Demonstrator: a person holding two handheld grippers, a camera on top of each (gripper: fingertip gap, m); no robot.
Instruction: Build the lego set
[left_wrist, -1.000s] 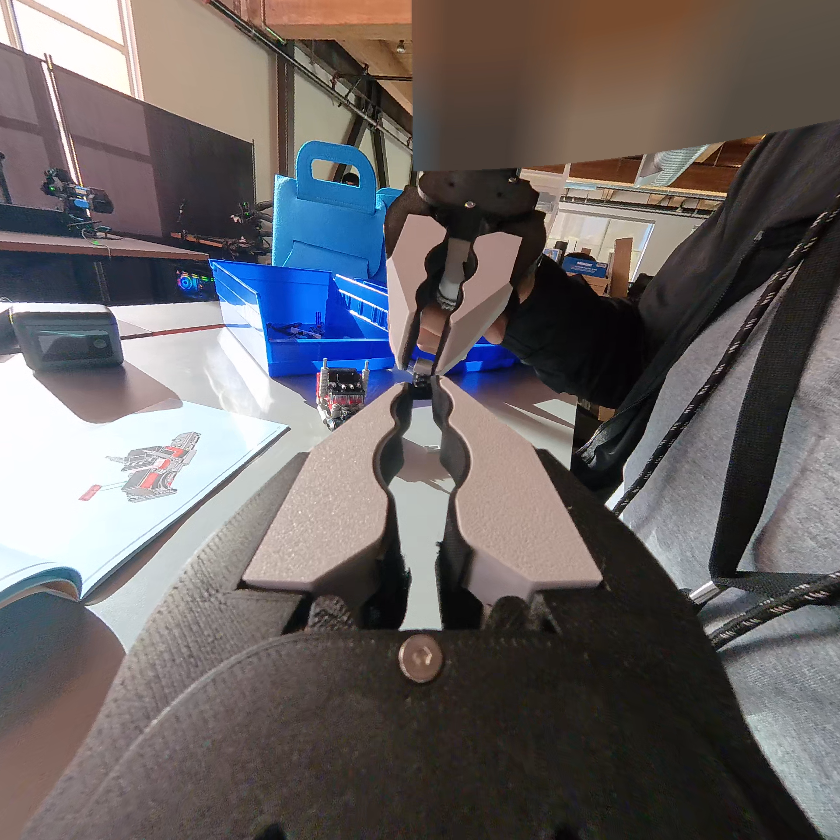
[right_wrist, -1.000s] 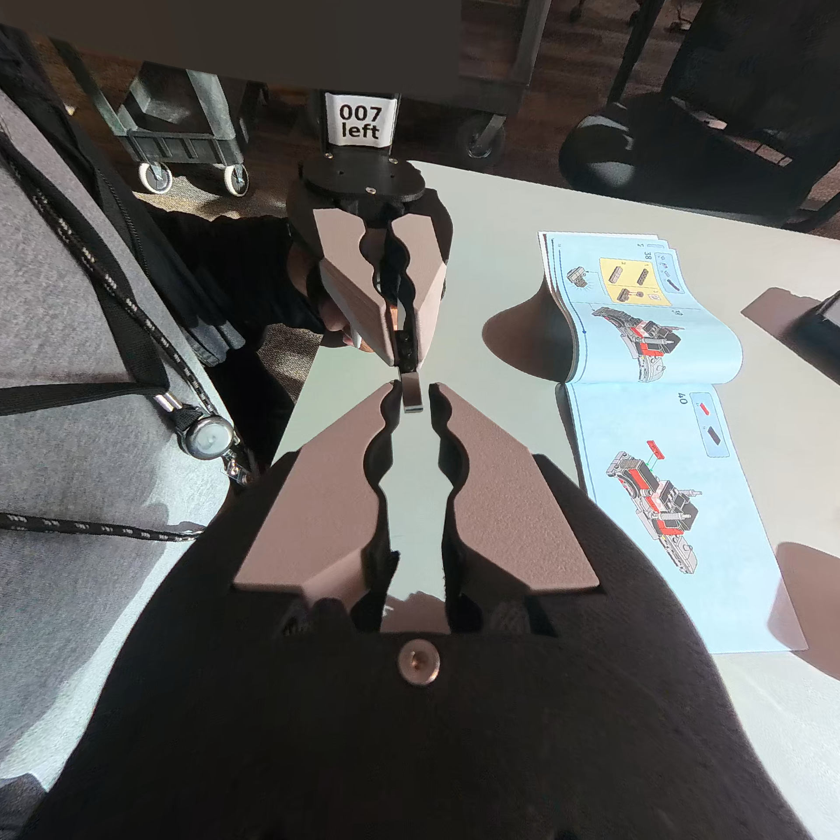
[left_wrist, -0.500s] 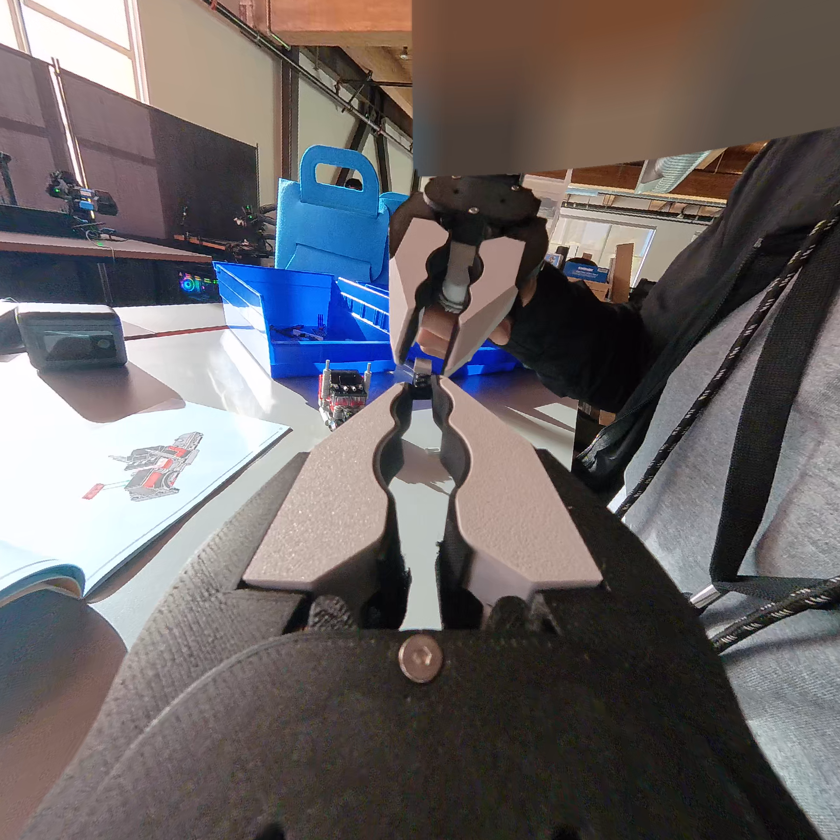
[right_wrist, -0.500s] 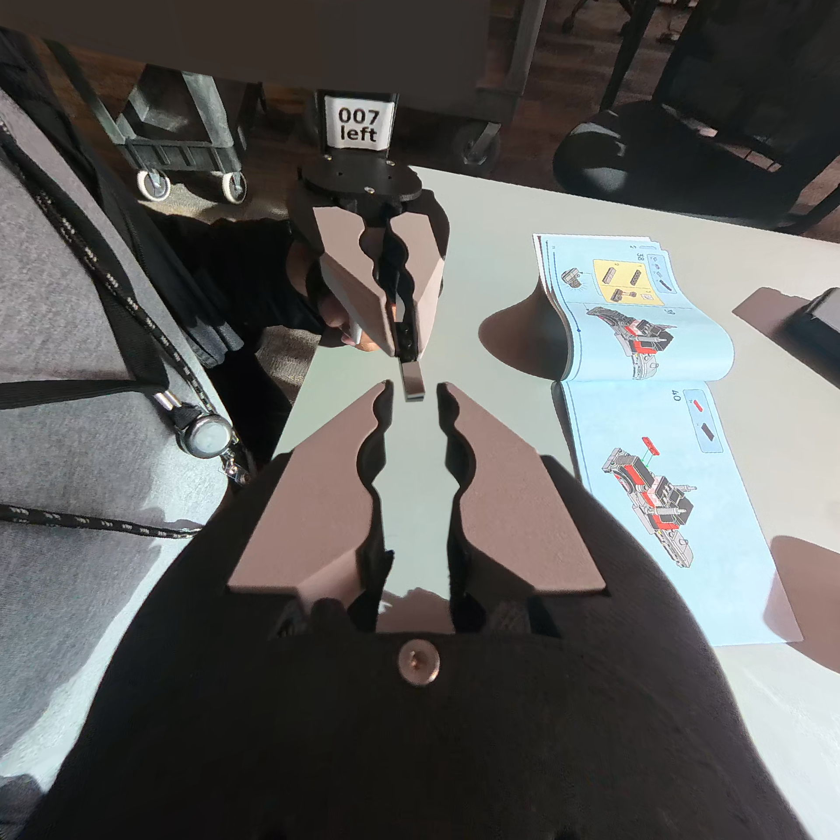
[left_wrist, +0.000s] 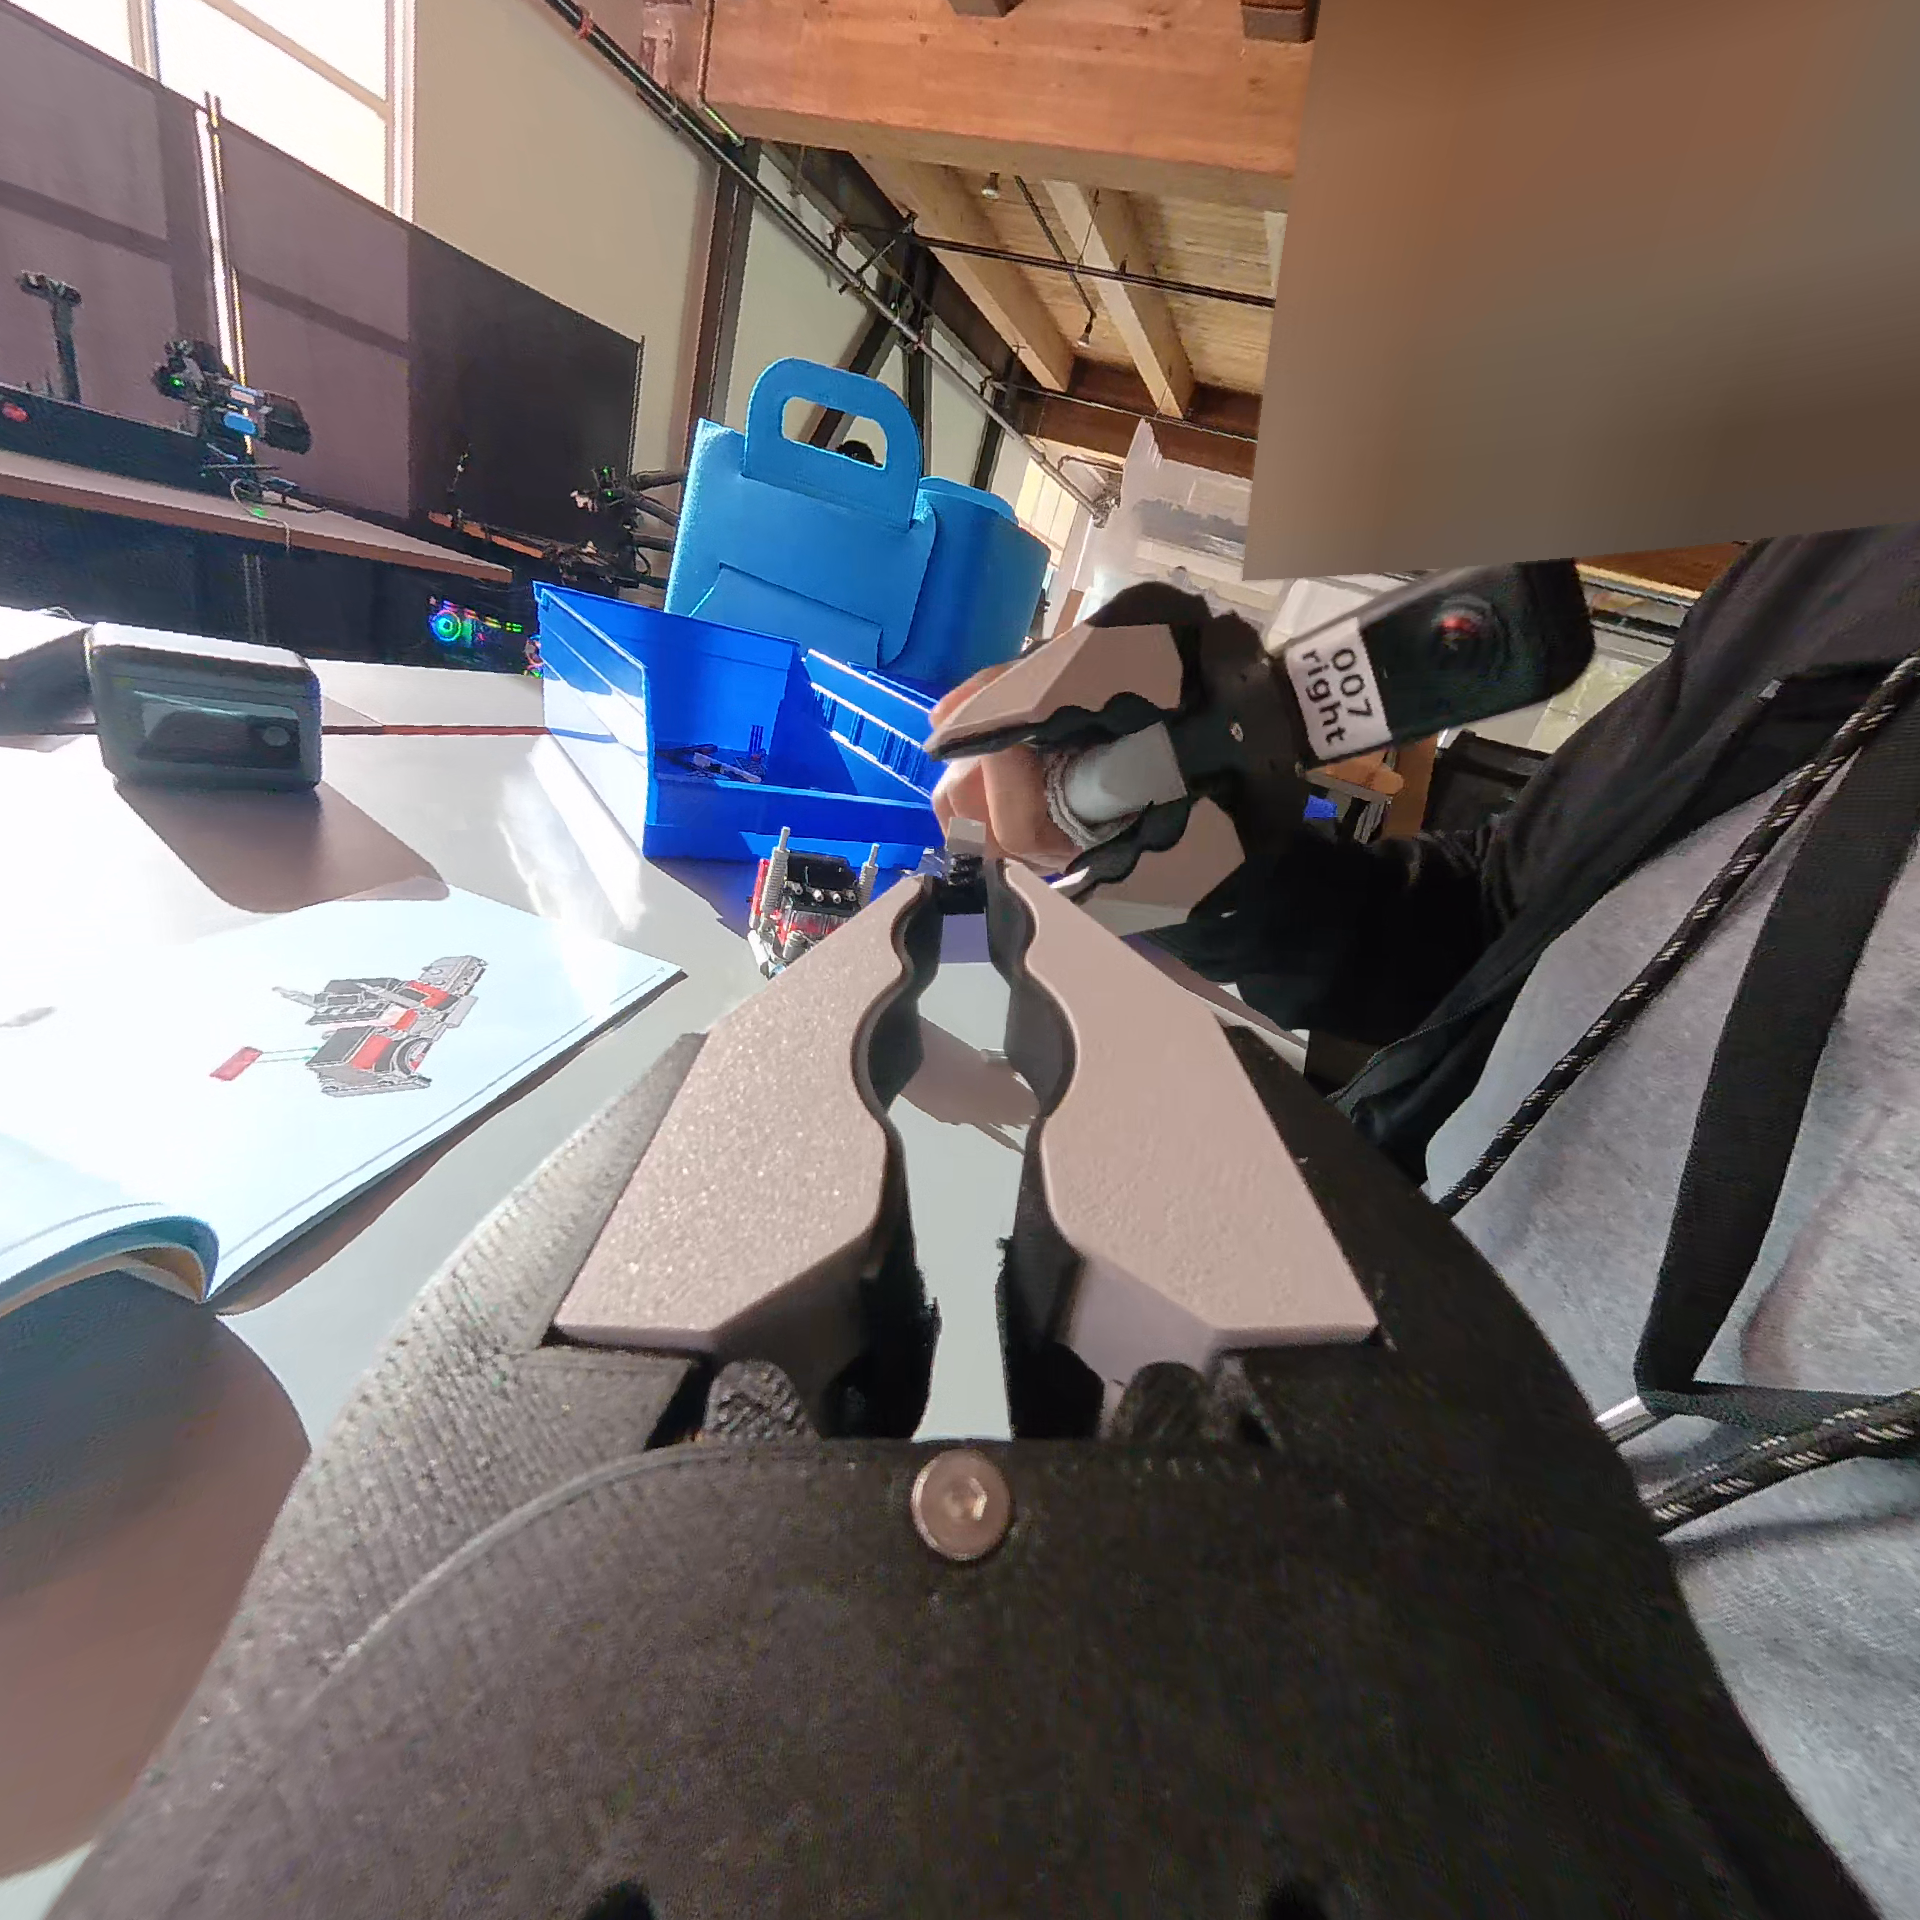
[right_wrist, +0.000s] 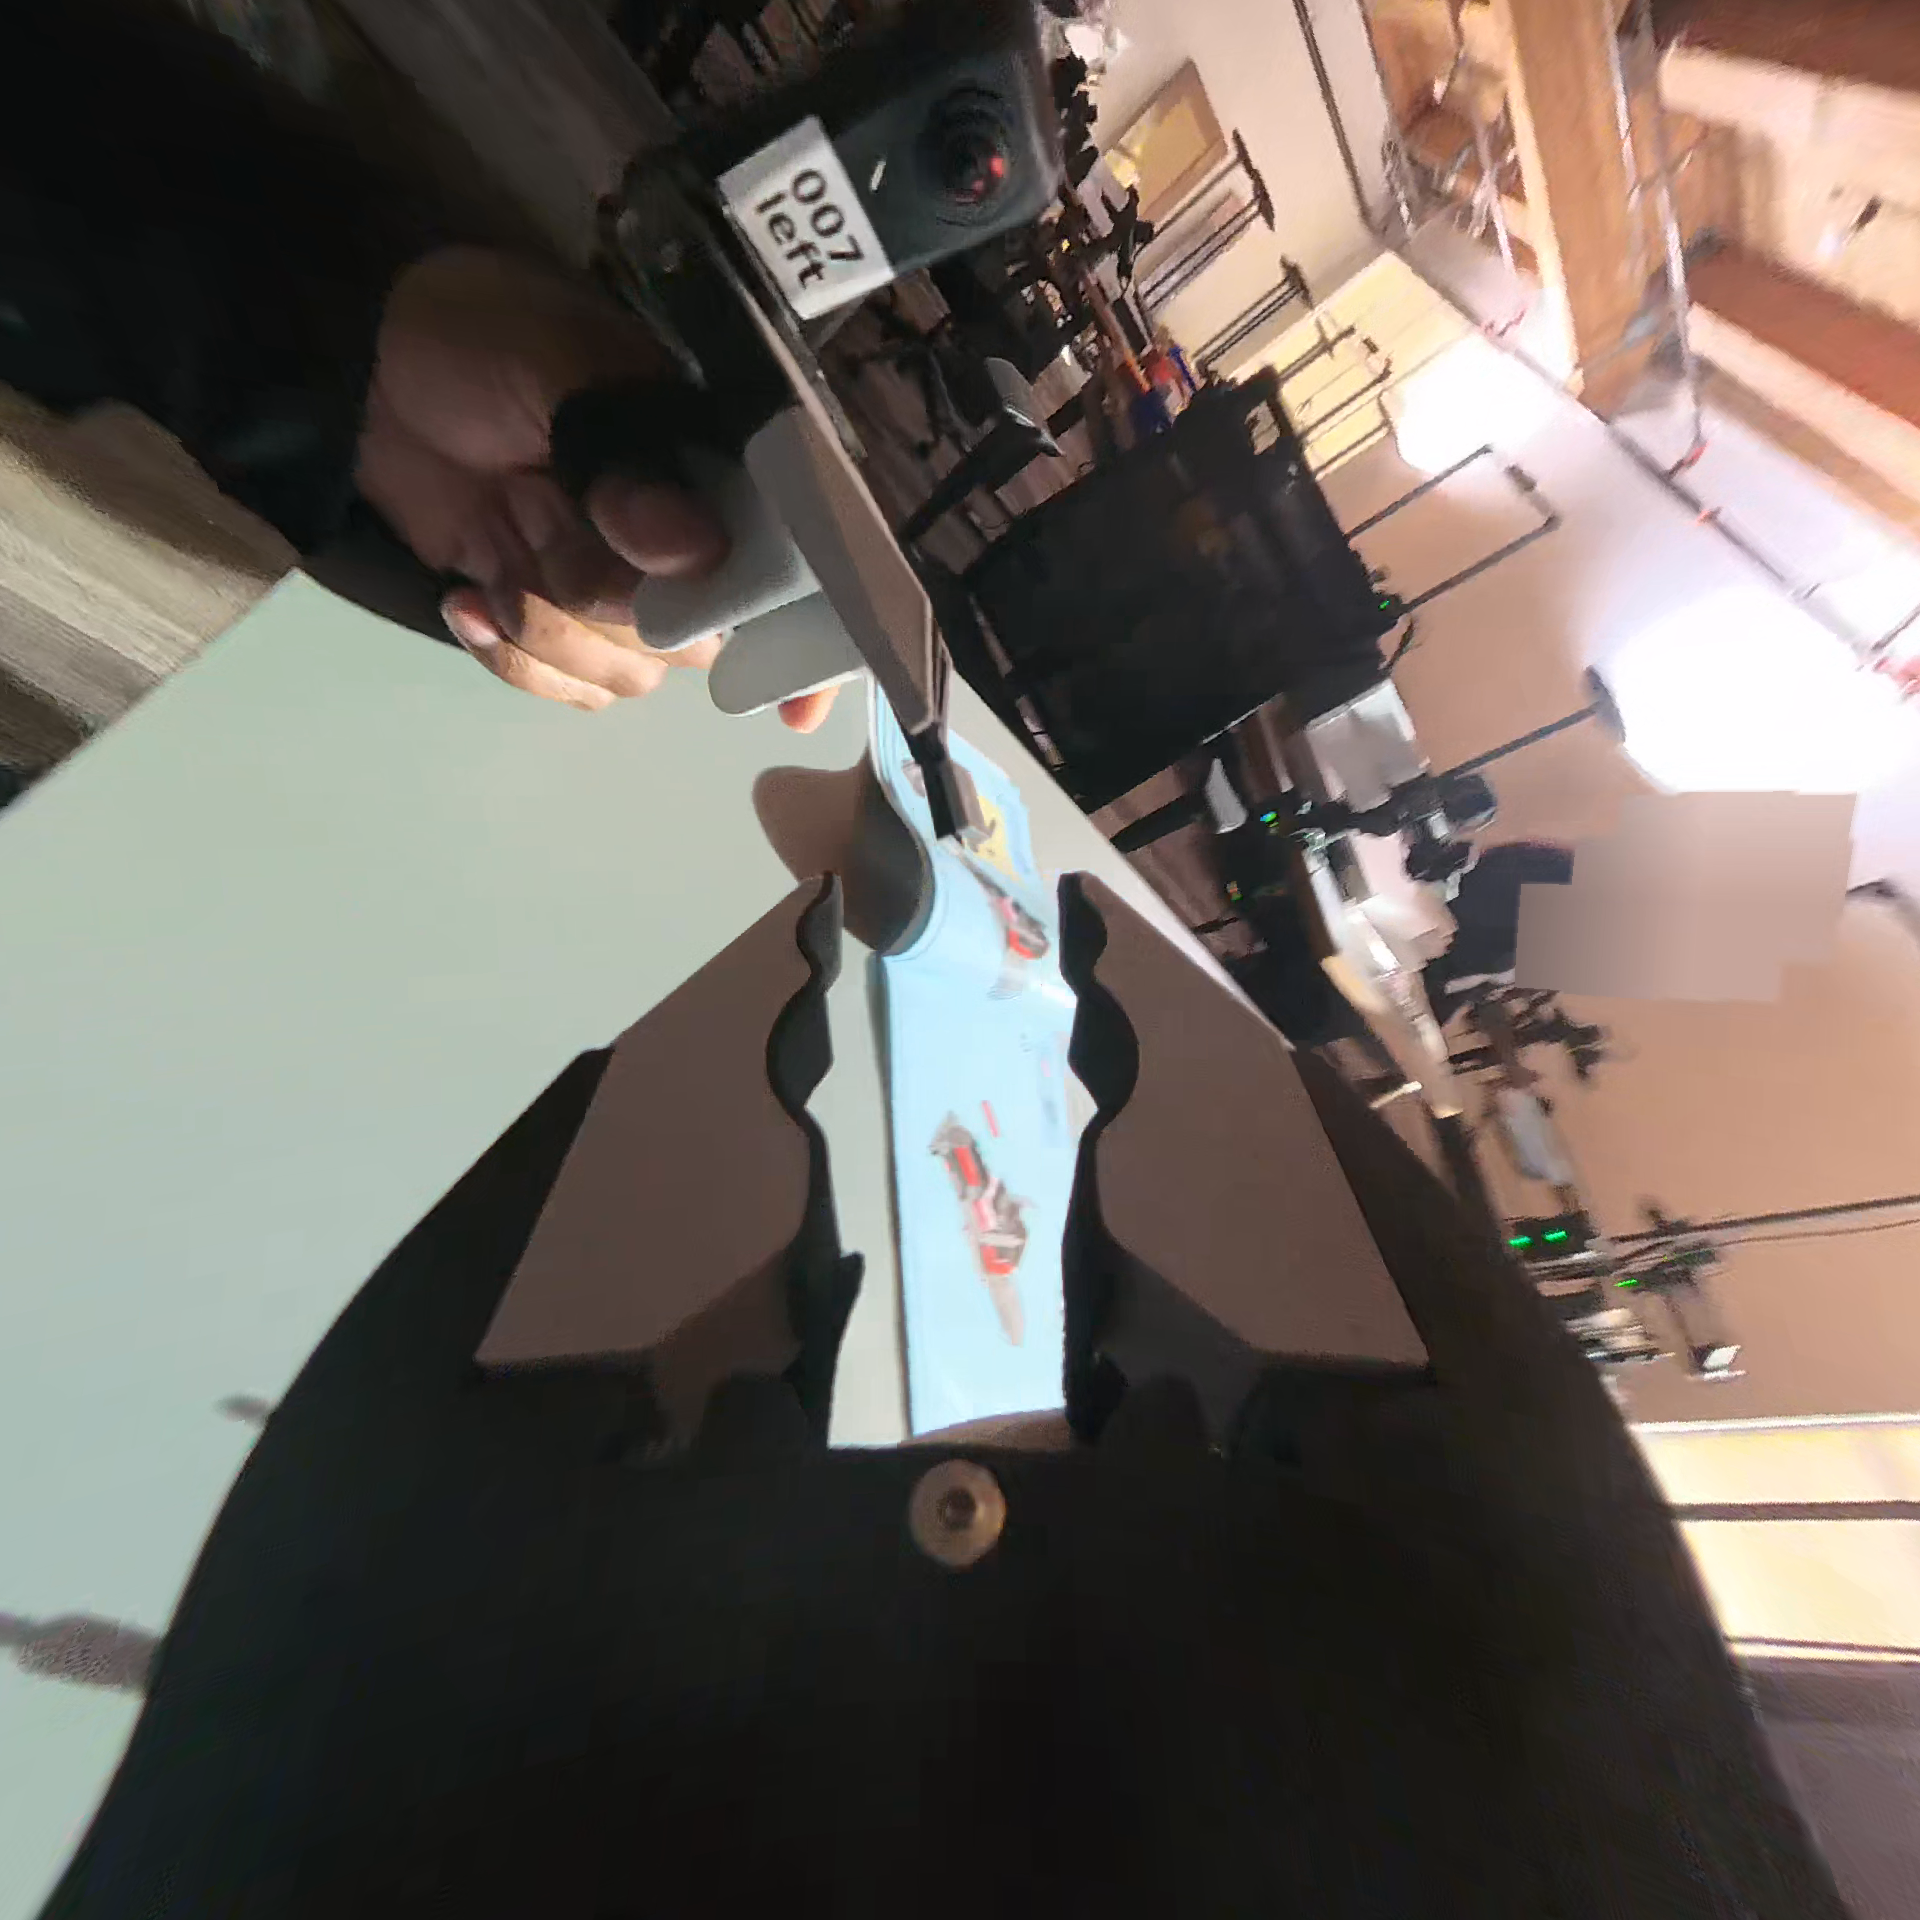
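Observation:
My left gripper (left_wrist: 961, 896) is shut on a small black lego piece (left_wrist: 961, 881) with a grey piece (left_wrist: 964, 833) stuck on its far end, held above the table. The right wrist view shows the same piece (right_wrist: 954, 805) sticking out of the left gripper's tips. My right gripper (right_wrist: 948, 896) is open and empty, a short way back from that piece. In the left wrist view it lies rolled on its side, with its upper finger (left_wrist: 1049, 686) above the piece. The partly built red and black truck (left_wrist: 816, 906) stands on the table beyond my left fingers.
An open instruction booklet (left_wrist: 312, 1029) lies on the left; it also shows in the right wrist view (right_wrist: 966, 1143). A blue parts bin (left_wrist: 727, 727) and a blue felt bag (left_wrist: 810, 551) stand behind the truck. A black device (left_wrist: 203, 717) sits far left. The person's torso (left_wrist: 1662, 1039) is on the right. The black device (left_wrist: 203, 717) is about 35 cm from my right fingertips.
My right gripper opened, let go of the small piece, drew back and rolled onto its side. My left gripper stayed shut on the piece and barely moved.

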